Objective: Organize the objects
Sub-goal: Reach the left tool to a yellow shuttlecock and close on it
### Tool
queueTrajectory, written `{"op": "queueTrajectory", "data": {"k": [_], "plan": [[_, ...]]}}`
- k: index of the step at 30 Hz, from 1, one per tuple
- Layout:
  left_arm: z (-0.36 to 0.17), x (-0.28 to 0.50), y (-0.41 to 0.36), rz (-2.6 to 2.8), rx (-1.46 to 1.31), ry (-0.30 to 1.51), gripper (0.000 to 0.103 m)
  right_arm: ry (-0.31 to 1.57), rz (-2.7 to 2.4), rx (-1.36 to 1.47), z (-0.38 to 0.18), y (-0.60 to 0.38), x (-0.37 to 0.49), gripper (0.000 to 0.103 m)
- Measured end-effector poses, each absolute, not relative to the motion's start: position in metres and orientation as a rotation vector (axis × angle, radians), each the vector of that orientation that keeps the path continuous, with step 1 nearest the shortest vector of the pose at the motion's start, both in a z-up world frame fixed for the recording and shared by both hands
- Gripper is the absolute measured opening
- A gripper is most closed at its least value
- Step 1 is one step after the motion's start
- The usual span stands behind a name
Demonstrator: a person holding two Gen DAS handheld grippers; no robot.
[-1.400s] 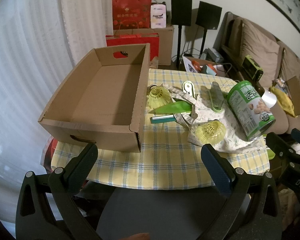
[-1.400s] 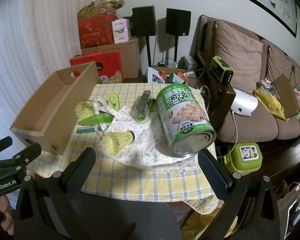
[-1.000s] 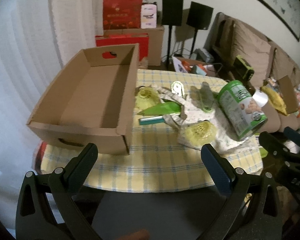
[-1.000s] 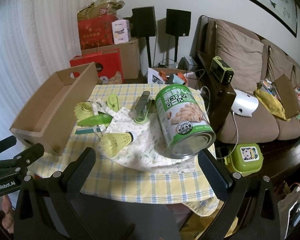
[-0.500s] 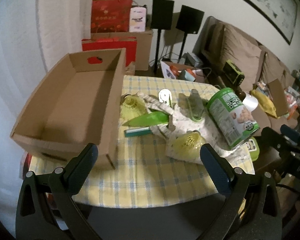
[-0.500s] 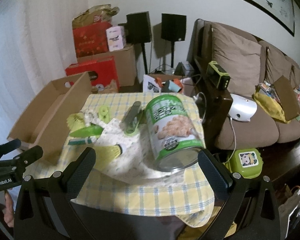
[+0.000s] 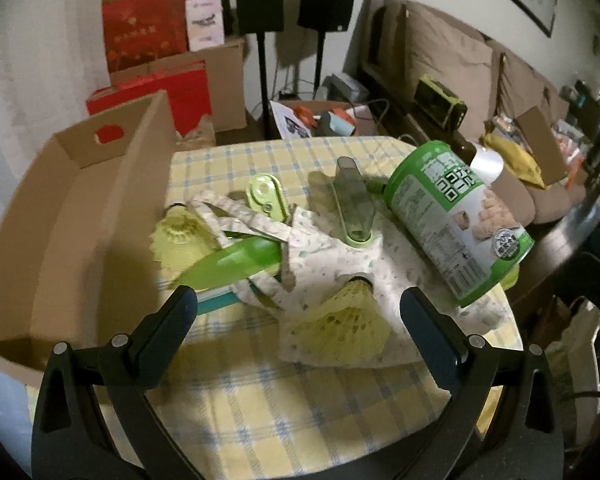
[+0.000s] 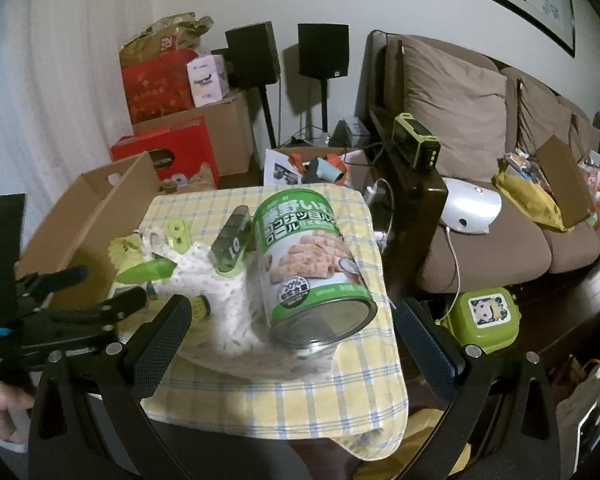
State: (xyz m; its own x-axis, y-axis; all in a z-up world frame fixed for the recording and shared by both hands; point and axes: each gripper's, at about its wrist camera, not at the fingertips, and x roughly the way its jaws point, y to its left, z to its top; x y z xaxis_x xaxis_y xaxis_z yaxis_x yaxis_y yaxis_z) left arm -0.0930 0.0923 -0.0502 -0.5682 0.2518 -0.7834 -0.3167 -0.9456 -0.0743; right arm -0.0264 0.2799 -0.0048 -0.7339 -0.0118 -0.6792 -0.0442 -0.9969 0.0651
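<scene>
A table with a yellow checked cloth holds an open cardboard box on its left. Beside the box lie a big green tin on its side, two yellow shuttlecocks, a green pointed piece, a patterned cloth, a green clip and a grey-green case. My left gripper is open and empty, just short of the near shuttlecock. My right gripper is open and empty, right in front of the tin. The left gripper shows at the left of the right wrist view.
A brown sofa with cushions stands to the right. Red gift boxes and two black speakers stand behind the table. A green lunch box sits on the floor by the table's right edge. A dark wooden side table stands close by.
Both grippers have moved forward toward the table. The left one has closed in on the near shuttlecock, the right one on the tin. Nothing on the table has moved.
</scene>
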Motion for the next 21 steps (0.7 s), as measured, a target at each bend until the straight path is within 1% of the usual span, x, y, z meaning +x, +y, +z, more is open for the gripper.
{"op": "queueTrajectory", "data": {"k": [4,8,11,13,14,15,16,17,18,19,20,21], "plan": [[-0.061,-0.102,0.104,2.49,-1.259,0.132,0.101,0.176,2.902,-1.175,-0.009,0.287,-0.032,0.102],[-0.072,-0.106,0.113,2.452,-1.28,0.159,0.101,0.168,2.894,-1.172,-0.009,0.288,-0.034,0.102],[-0.083,-0.108,0.12,2.437,-1.307,0.197,0.094,0.157,2.893,-1.171,-0.009,0.287,-0.036,0.102],[-0.09,-0.11,0.122,2.427,-1.333,0.213,0.082,0.153,2.893,-1.174,-0.009,0.287,-0.037,0.102],[-0.094,-0.11,0.123,2.418,-1.343,0.213,0.079,0.154,2.893,-1.175,-0.009,0.287,-0.037,0.102],[-0.097,-0.11,0.123,2.407,-1.35,0.208,0.074,0.154,2.893,-1.178,-0.01,0.287,-0.037,0.102],[-0.101,-0.109,0.122,2.392,-1.357,0.196,0.065,0.155,2.894,-1.181,-0.01,0.287,-0.038,0.102],[-0.103,-0.109,0.122,2.381,-1.362,0.189,0.059,0.156,2.896,-1.185,-0.01,0.287,-0.039,0.102],[-0.105,-0.109,0.121,2.366,-1.371,0.178,0.047,0.156,2.896,-1.189,-0.011,0.287,-0.039,0.102],[-0.108,-0.109,0.12,2.347,-1.382,0.156,0.042,0.155,2.897,-1.191,-0.011,0.287,-0.039,0.102],[-0.107,-0.109,0.119,2.345,-1.381,0.147,0.041,0.152,2.899,-1.193,-0.011,0.286,-0.039,0.102],[-0.106,-0.108,0.118,2.349,-1.374,0.146,0.036,0.15,2.901,-1.193,-0.011,0.286,-0.04,0.102]]}}
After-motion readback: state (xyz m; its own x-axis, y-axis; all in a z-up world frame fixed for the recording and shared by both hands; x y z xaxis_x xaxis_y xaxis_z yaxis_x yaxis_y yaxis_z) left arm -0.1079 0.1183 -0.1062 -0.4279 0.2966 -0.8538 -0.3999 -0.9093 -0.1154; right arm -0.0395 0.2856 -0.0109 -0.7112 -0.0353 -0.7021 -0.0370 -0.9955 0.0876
